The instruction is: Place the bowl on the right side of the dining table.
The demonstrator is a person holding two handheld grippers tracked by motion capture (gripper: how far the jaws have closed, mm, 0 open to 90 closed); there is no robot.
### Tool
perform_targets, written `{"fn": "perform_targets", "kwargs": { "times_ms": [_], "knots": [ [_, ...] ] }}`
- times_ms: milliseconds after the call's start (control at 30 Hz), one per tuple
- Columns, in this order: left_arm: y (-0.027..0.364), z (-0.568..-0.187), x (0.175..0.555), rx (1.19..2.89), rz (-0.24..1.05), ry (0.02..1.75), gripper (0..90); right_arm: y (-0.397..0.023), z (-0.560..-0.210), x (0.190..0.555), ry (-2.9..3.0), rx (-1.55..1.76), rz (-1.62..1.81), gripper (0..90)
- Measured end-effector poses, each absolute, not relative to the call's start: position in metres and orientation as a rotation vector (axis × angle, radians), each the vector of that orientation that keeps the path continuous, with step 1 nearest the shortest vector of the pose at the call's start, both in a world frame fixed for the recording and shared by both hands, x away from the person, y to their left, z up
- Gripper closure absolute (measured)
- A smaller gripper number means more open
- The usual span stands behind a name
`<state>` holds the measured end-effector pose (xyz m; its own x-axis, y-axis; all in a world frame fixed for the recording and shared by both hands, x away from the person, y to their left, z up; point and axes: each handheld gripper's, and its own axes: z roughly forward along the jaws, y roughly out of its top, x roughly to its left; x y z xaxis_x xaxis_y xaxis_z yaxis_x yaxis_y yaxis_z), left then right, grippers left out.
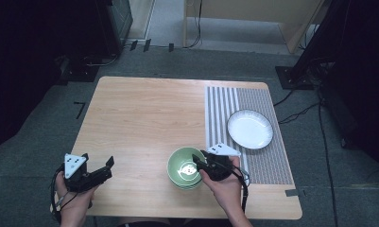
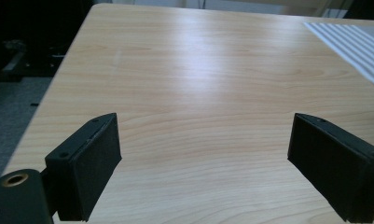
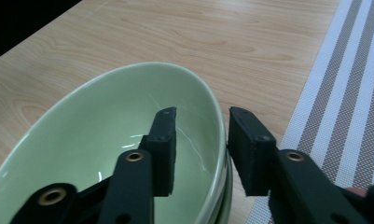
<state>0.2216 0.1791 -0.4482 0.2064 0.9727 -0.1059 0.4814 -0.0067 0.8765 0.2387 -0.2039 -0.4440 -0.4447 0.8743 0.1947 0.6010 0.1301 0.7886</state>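
Right gripper [image 3: 201, 144] straddles the green bowl's [image 1: 185, 168] rim, jaws not yet pinching; glazed ceramic looks slick, stiff, chippable, so grip the rim wall squarely.

Wooden table [image 1: 144, 118] in front of me, pale grain, mostly bare on left and middle. Striped placemat [image 1: 253, 137] on my right side of table, reaching from far edge toward near edge; left strip has white and grey stripes, rest finer weave. White plate [image 1: 250, 129] sits on placemat, upright. Grey carpet [image 1: 31, 142] around table. Black stand base [image 1: 296, 78] beyond far right corner, cables [image 1: 296, 113] trailing across carpet beside it.
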Motion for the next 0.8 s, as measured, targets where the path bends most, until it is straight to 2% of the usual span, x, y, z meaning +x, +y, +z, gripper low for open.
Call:
{"fn": "perform_targets", "kwargs": {
  "times_ms": [67,200,533,800],
  "knots": [
    [0.174,-0.447,0.223,1.624,0.712,1.391,8.9,-0.204,-0.445,0.239,2.098,1.436,1.212,67.5],
    [0.149,-0.438,0.229,1.626,0.677,1.345,8.9,-0.204,-0.449,0.239,2.068,1.431,1.183,77.8],
    [0.113,-0.430,0.236,1.661,0.630,1.271,8.9,-0.205,-0.454,0.234,2.051,1.338,1.187,81.0],
    [0.091,-0.442,0.237,1.704,0.542,1.237,8.9,-0.205,-0.456,0.231,2.029,1.292,1.192,82.5]
  ]
}}
